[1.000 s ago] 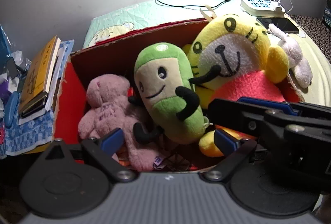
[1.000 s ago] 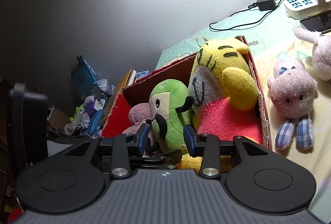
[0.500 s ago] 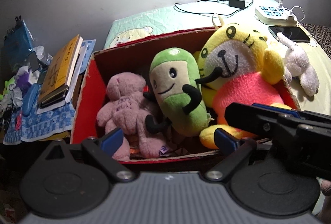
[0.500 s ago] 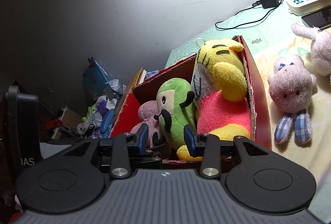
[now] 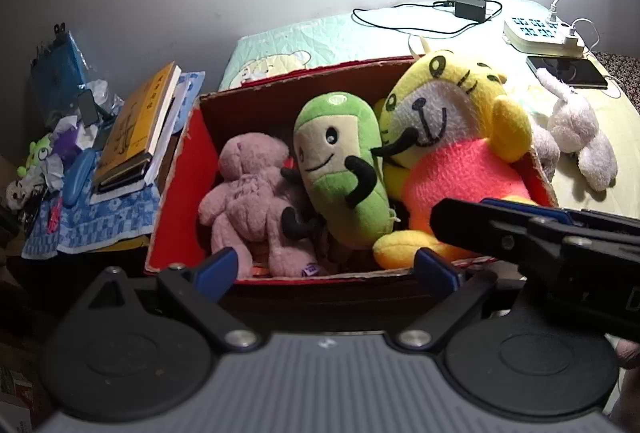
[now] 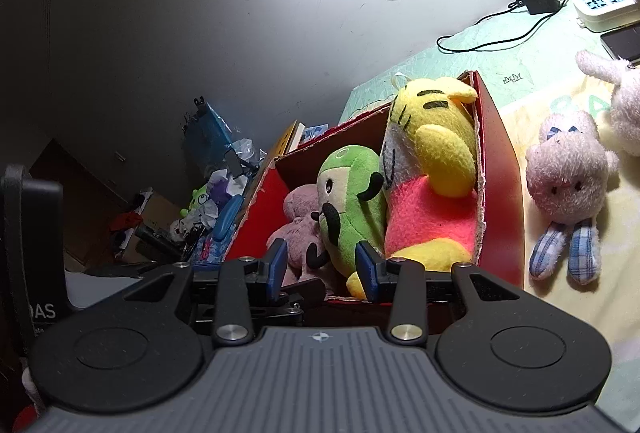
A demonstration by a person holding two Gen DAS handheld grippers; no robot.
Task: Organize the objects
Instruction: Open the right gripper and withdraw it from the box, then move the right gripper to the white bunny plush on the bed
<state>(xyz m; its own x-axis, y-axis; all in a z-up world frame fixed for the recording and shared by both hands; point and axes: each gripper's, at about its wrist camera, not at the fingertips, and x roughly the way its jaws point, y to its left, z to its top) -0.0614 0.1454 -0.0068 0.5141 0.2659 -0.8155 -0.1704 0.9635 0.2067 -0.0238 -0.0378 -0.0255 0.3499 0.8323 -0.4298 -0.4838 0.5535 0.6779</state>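
Progress is judged from the left wrist view first. Three plush toys are seen packed in the red cardboard box (image 5: pixel 176 193): a pink teddy (image 5: pixel 248 193) at the left, a green plush (image 5: pixel 340 169) in the middle and a yellow tiger plush (image 5: pixel 452 149) at the right. A white rabbit plush (image 5: pixel 576 129) is seen lying outside the box on the bed (image 5: pixel 320 37), so that part is judged undone. The left gripper (image 5: pixel 326 267) is held above the box's near wall, its fingers spread wide and opening, with nothing between them.

In the right wrist view the same three toys are seen inside the box, and a second loose toy, a pale bunny with checked legs (image 6: pixel 568 193), is seen lying on the bed just beside the box's right wall. The right gripper (image 6: pixel 322 267) is held before the box, its fingers partly apart and empty. About two toys are judged left to be boxed.
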